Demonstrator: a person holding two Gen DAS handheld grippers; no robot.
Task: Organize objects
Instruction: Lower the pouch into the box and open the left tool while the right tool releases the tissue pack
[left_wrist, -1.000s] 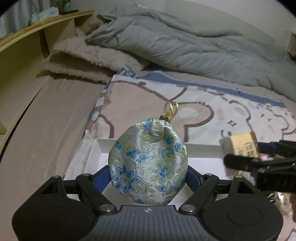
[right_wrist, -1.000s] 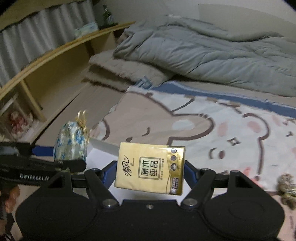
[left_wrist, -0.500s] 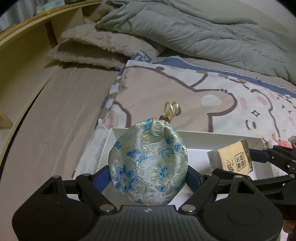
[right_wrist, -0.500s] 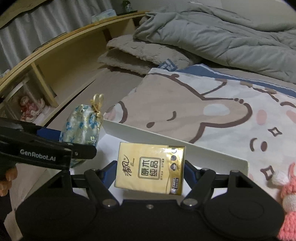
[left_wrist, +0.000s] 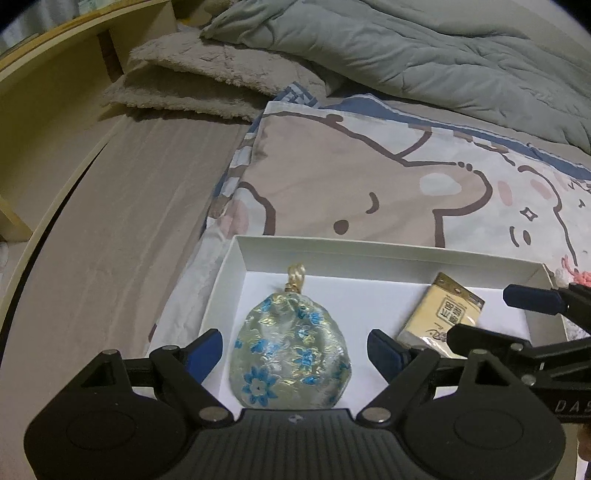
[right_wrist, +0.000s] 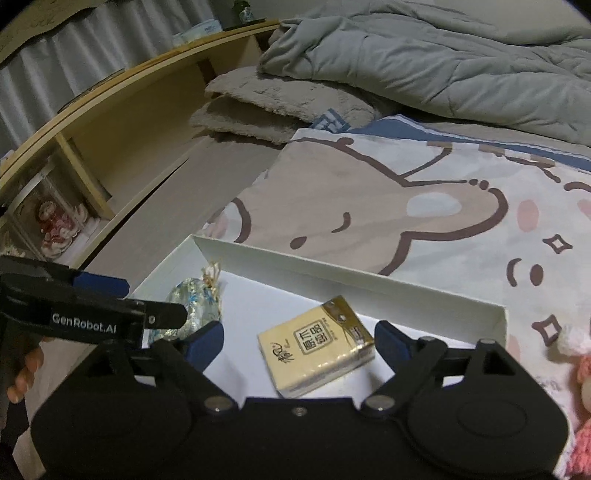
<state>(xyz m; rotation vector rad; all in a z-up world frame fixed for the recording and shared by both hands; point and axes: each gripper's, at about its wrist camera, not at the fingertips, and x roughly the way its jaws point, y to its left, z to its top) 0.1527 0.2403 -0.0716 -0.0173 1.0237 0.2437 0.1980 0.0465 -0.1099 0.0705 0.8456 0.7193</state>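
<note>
Seen along the left gripper (left_wrist: 295, 349): jaws just opened further, standing wide with blue pads clear on both sides of the flowered pouch (left_wrist: 288, 362), so gripping nothing. Lying flat on the floor of the white box (left_wrist: 369, 251), in its left half, with the tied gold neck pointing away from the gripper and the round body straight ahead between the jaws.

Seen along the right gripper (right_wrist: 299, 339): jaws likewise just opened, wide and empty-handed, with the yellow tissue pack (right_wrist: 317, 347) between them but touched by neither pad. Resting label-up on the box floor, in the right half, well apart from the pouch, with its long axis slanted across the line of the jaws.

Judged from this, both placements done and only the retreat left. Best to draw each gripper up and back along its own pointing line, not sideways, given a thing directly between each pair of pads and the box wall close ahead.

Off the right end of the box, on the cartoon bedsheet (right_wrist: 424, 206), a pink knitted toy (right_wrist: 580, 369): plainly nearer the right gripper, so probably next for that hand.
</note>
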